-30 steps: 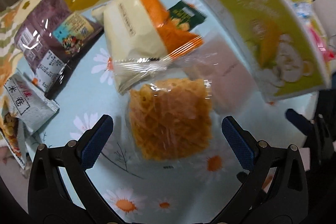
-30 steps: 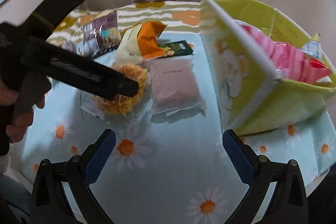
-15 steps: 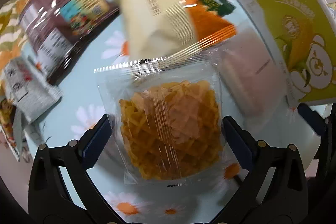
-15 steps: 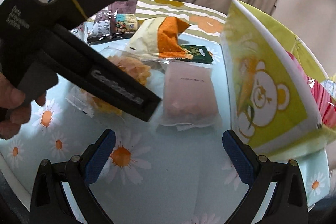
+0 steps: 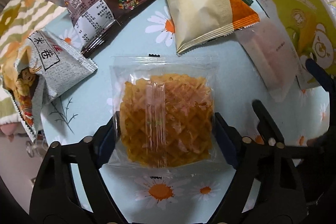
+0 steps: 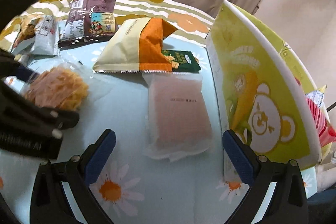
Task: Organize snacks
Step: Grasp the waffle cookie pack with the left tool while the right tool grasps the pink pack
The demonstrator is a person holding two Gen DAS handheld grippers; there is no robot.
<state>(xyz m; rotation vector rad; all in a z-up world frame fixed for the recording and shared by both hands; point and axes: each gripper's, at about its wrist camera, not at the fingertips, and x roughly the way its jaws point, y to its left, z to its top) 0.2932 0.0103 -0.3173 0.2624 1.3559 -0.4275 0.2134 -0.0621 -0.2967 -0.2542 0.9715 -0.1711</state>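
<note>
now the green box (image 6: 258, 85) is seen at three o'clock on the desk (image 5: 134, 39). the waffle snack pack (image 5: 166, 119) is being grasped by the just-narrowed left tongs (image 5: 166, 135); a lift toward the box is judged next. the right tongs (image 6: 168, 150) are held released over the pink pack (image 6: 178, 110).

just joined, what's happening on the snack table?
A person works two handheld grippers. The left gripper has just been closing around the clear pack of lattice crisps, its fingers at the pack's sides on the daisy tablecloth. The right gripper hangs open in front of the pink wrapped snack, beside the green box that already holds some snacks.
</note>
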